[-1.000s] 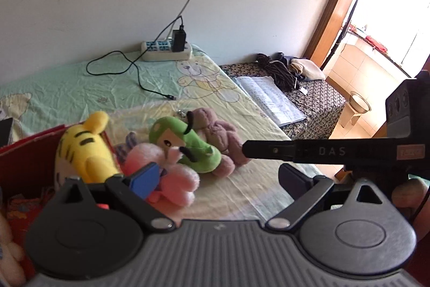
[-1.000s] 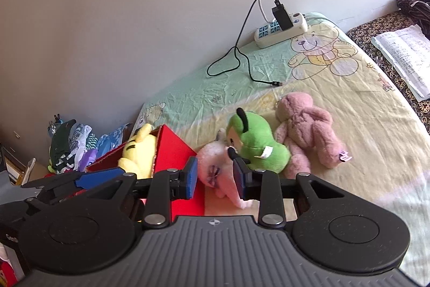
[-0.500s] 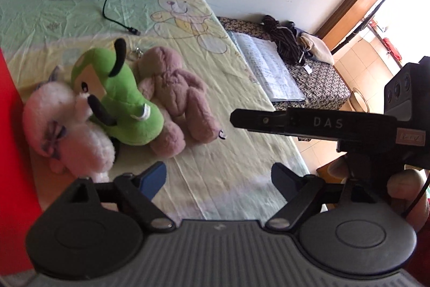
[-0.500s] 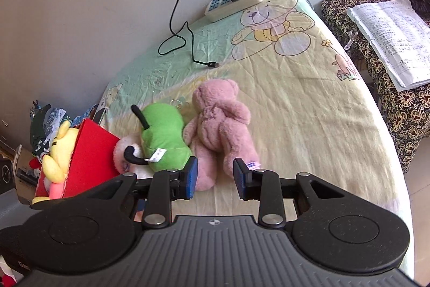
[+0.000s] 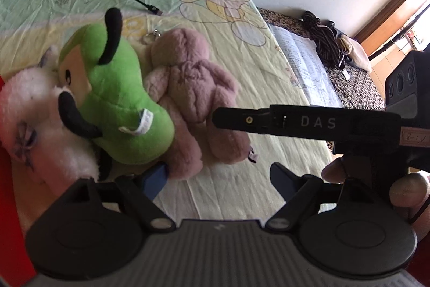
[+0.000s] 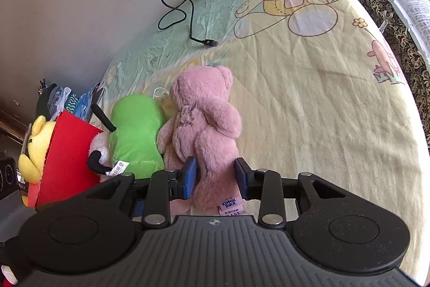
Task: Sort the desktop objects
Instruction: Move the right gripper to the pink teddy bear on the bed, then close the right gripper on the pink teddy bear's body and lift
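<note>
Three plush toys on the sheet: pink bear (image 6: 204, 125), green toy (image 6: 134, 136), white toy (image 5: 40, 120)

Left tool (image 5: 220, 178): black ribbed body, round side discs, silver screws, blue pads showing on its fingers (image 5: 156, 178).
Right tool (image 6: 215, 178): matching black body, blue pads; "DAS" lettering showing along its side bar.

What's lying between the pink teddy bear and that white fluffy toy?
The green plush lies between them, pressed against the pink teddy bear and partly on the white fluffy toy; the left wrist view shows it best.
</note>
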Action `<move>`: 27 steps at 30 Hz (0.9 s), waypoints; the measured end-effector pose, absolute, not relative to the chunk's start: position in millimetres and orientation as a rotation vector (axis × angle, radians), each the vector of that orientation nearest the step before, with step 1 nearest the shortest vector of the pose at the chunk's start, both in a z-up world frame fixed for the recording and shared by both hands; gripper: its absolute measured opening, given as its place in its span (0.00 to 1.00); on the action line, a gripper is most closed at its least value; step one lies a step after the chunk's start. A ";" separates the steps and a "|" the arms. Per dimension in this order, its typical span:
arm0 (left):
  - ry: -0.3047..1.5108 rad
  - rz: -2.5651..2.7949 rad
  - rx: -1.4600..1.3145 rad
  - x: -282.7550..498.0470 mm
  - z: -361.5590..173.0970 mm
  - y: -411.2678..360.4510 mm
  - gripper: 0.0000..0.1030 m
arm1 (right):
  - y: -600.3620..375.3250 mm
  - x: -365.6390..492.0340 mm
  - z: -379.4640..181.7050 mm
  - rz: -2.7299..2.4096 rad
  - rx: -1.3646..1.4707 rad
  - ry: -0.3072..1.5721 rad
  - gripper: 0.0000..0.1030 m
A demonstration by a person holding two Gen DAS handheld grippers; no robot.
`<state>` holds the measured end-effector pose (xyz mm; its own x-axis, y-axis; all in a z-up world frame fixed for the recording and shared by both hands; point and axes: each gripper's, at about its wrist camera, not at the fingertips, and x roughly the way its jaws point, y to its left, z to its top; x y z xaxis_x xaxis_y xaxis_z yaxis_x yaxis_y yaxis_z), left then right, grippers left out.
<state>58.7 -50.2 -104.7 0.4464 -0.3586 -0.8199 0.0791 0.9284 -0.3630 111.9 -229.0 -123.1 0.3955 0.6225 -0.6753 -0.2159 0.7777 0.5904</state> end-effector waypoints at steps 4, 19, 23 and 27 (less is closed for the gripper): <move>1.079 -0.271 -0.296 62.2 -106.9 -51.0 0.83 | -234.8 117.9 -131.5 0.558 0.524 1.057 0.33; 1.144 -0.456 -0.252 20.7 -106.1 -86.5 0.83 | -268.7 59.3 -127.3 0.547 0.514 1.117 0.25; 1.164 -0.526 -0.238 4.8 -106.3 -99.0 0.83 | -287.1 33.6 -124.7 0.510 0.515 1.142 0.25; 1.150 -0.549 -0.198 -2.6 -101.1 -105.8 0.82 | -298.1 20.1 -121.8 0.468 0.489 1.142 0.28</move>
<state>-2.6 -105.8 -101.1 0.2941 -0.5081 -0.8095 0.3100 0.8519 -0.4221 20.1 -298.1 -121.8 0.3440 0.5825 -0.7364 -0.1011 0.8027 0.5877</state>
